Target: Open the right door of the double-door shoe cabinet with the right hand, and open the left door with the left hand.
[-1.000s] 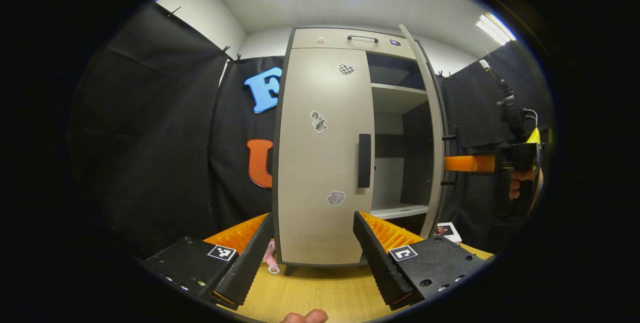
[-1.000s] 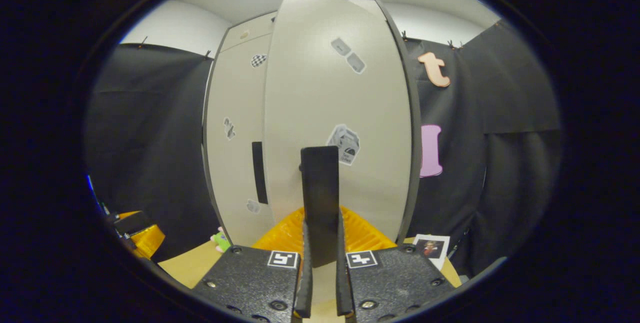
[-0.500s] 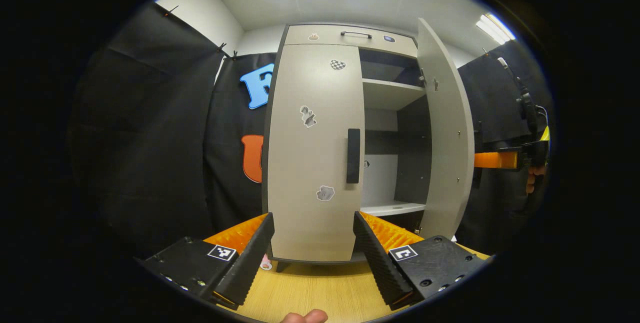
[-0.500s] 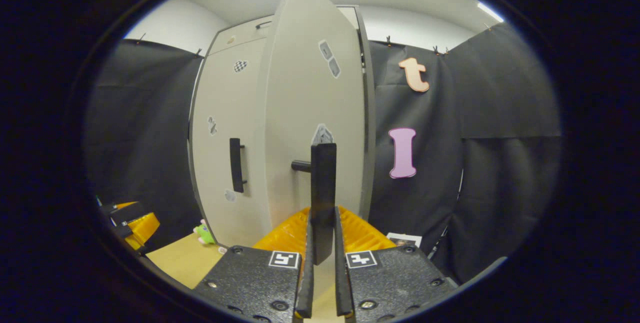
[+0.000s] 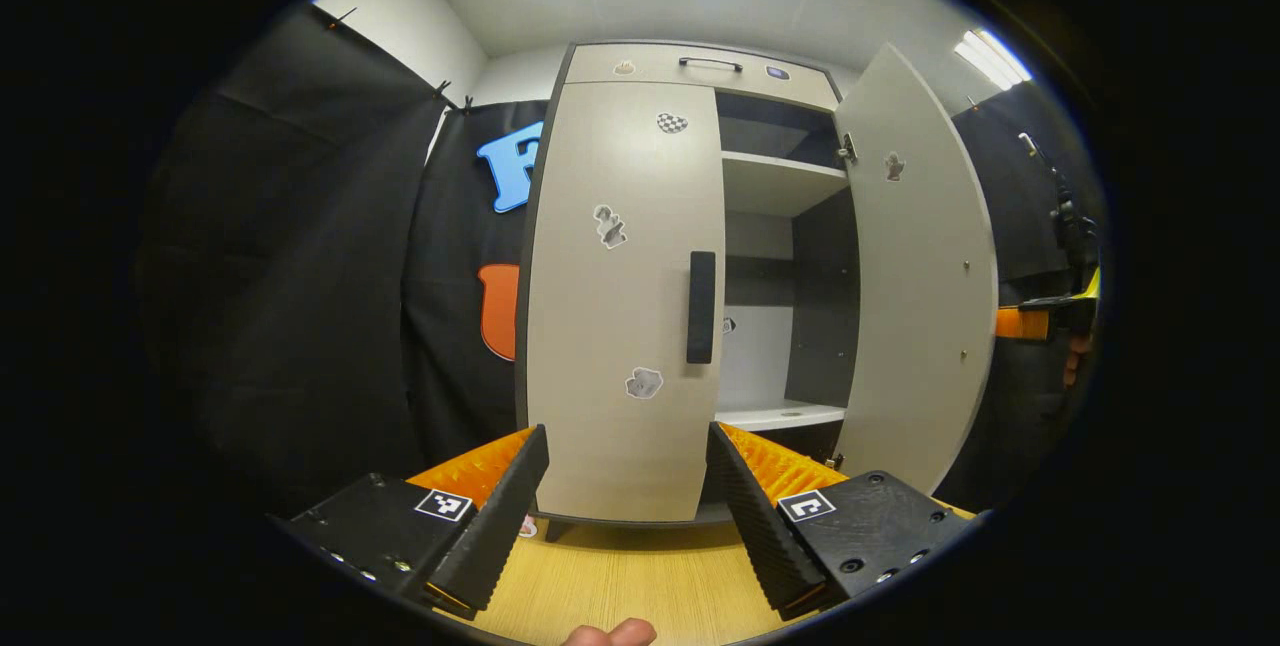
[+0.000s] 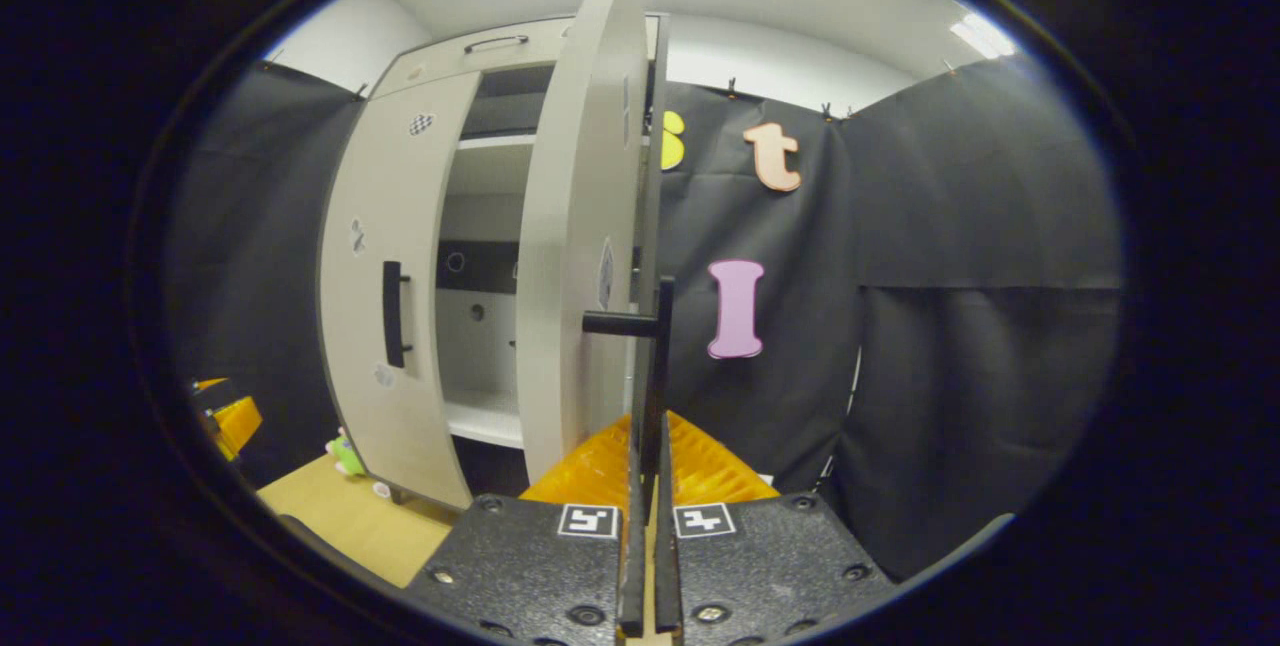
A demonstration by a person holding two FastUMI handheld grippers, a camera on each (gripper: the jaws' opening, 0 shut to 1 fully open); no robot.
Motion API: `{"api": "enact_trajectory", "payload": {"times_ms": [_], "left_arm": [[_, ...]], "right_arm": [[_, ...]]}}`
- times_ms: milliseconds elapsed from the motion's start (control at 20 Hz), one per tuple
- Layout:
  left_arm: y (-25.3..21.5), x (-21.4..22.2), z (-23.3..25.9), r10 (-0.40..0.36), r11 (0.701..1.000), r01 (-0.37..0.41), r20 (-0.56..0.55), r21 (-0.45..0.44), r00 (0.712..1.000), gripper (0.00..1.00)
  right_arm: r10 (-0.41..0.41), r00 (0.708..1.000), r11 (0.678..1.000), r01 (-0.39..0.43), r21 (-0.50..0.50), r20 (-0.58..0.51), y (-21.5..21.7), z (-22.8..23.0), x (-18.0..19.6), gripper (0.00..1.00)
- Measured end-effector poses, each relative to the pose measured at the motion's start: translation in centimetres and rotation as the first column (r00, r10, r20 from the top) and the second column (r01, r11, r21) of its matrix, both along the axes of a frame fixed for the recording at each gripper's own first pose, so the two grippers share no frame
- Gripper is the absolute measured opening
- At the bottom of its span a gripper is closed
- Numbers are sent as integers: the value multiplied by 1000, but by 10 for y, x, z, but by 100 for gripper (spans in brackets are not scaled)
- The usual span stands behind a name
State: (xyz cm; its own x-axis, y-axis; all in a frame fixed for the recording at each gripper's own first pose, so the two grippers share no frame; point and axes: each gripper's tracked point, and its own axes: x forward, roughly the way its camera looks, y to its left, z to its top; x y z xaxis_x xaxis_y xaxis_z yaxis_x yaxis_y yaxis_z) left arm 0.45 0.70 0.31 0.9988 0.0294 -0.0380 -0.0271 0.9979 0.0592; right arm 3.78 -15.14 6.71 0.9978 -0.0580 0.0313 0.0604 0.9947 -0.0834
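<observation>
- Now the shoe cabinet [image 5: 640, 66] stands at twelve o'clock on the desk [image 5: 640, 586]; right door [image 5: 915, 266] swung wide.
- Left door [image 5: 620, 306] is shut, likely next.
- Right tool [image 6: 647, 486] pinches the right handle [image 6: 655, 366].
- Left tool [image 5: 628, 496] gapes, empty; it needs the left handle [image 5: 701, 306].

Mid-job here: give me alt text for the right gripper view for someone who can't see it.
The right hand-held gripper is shut on the handle of the right door, which stands swung wide open and edge-on. To its left, the cabinet's shelves are exposed, and the left door is closed.
</observation>
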Motion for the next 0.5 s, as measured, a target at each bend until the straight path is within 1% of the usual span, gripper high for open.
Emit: {"api": "enact_trajectory", "payload": {"times_ms": [50,100,150,200,300,400,450,500], "left_arm": [[0,0,0,-3,1000,3,-3,0,1000,95],[-1,-1,-1,-4,1000,4,-6,1,1000,95],[0,-2,-1,-3,1000,3,-8,3,1000,95],[0,-2,-1,-2,1000,2,-7,4,1000,95],[-1,-1,-1,-5,1000,5,-6,0,1000,95],[-3,-2,-1,-11,1000,11,-6,-4,1000,95],[-2,-2,-1,-7,1000,7,-4,-3,1000,95],[0,-1,0,1,1000,-1,-1,-2,1000,95]], "right_arm": [[18,1000,999,-18,37,0,-6,-1,0,4],[50,999,995,-49,88,1,-3,-1,0,0],[78,997,990,-77,121,4,-1,-2,2,4],[83,997,990,-83,116,8,-2,-3,2,4],[52,999,995,-53,81,14,-8,-5,3,4],[17,1000,998,-18,57,20,-6,-2,-13,4],[1,999,998,-3,57,41,-5,4,-26,4],[13,997,997,-19,70,75,5,12,-40,4]]}}
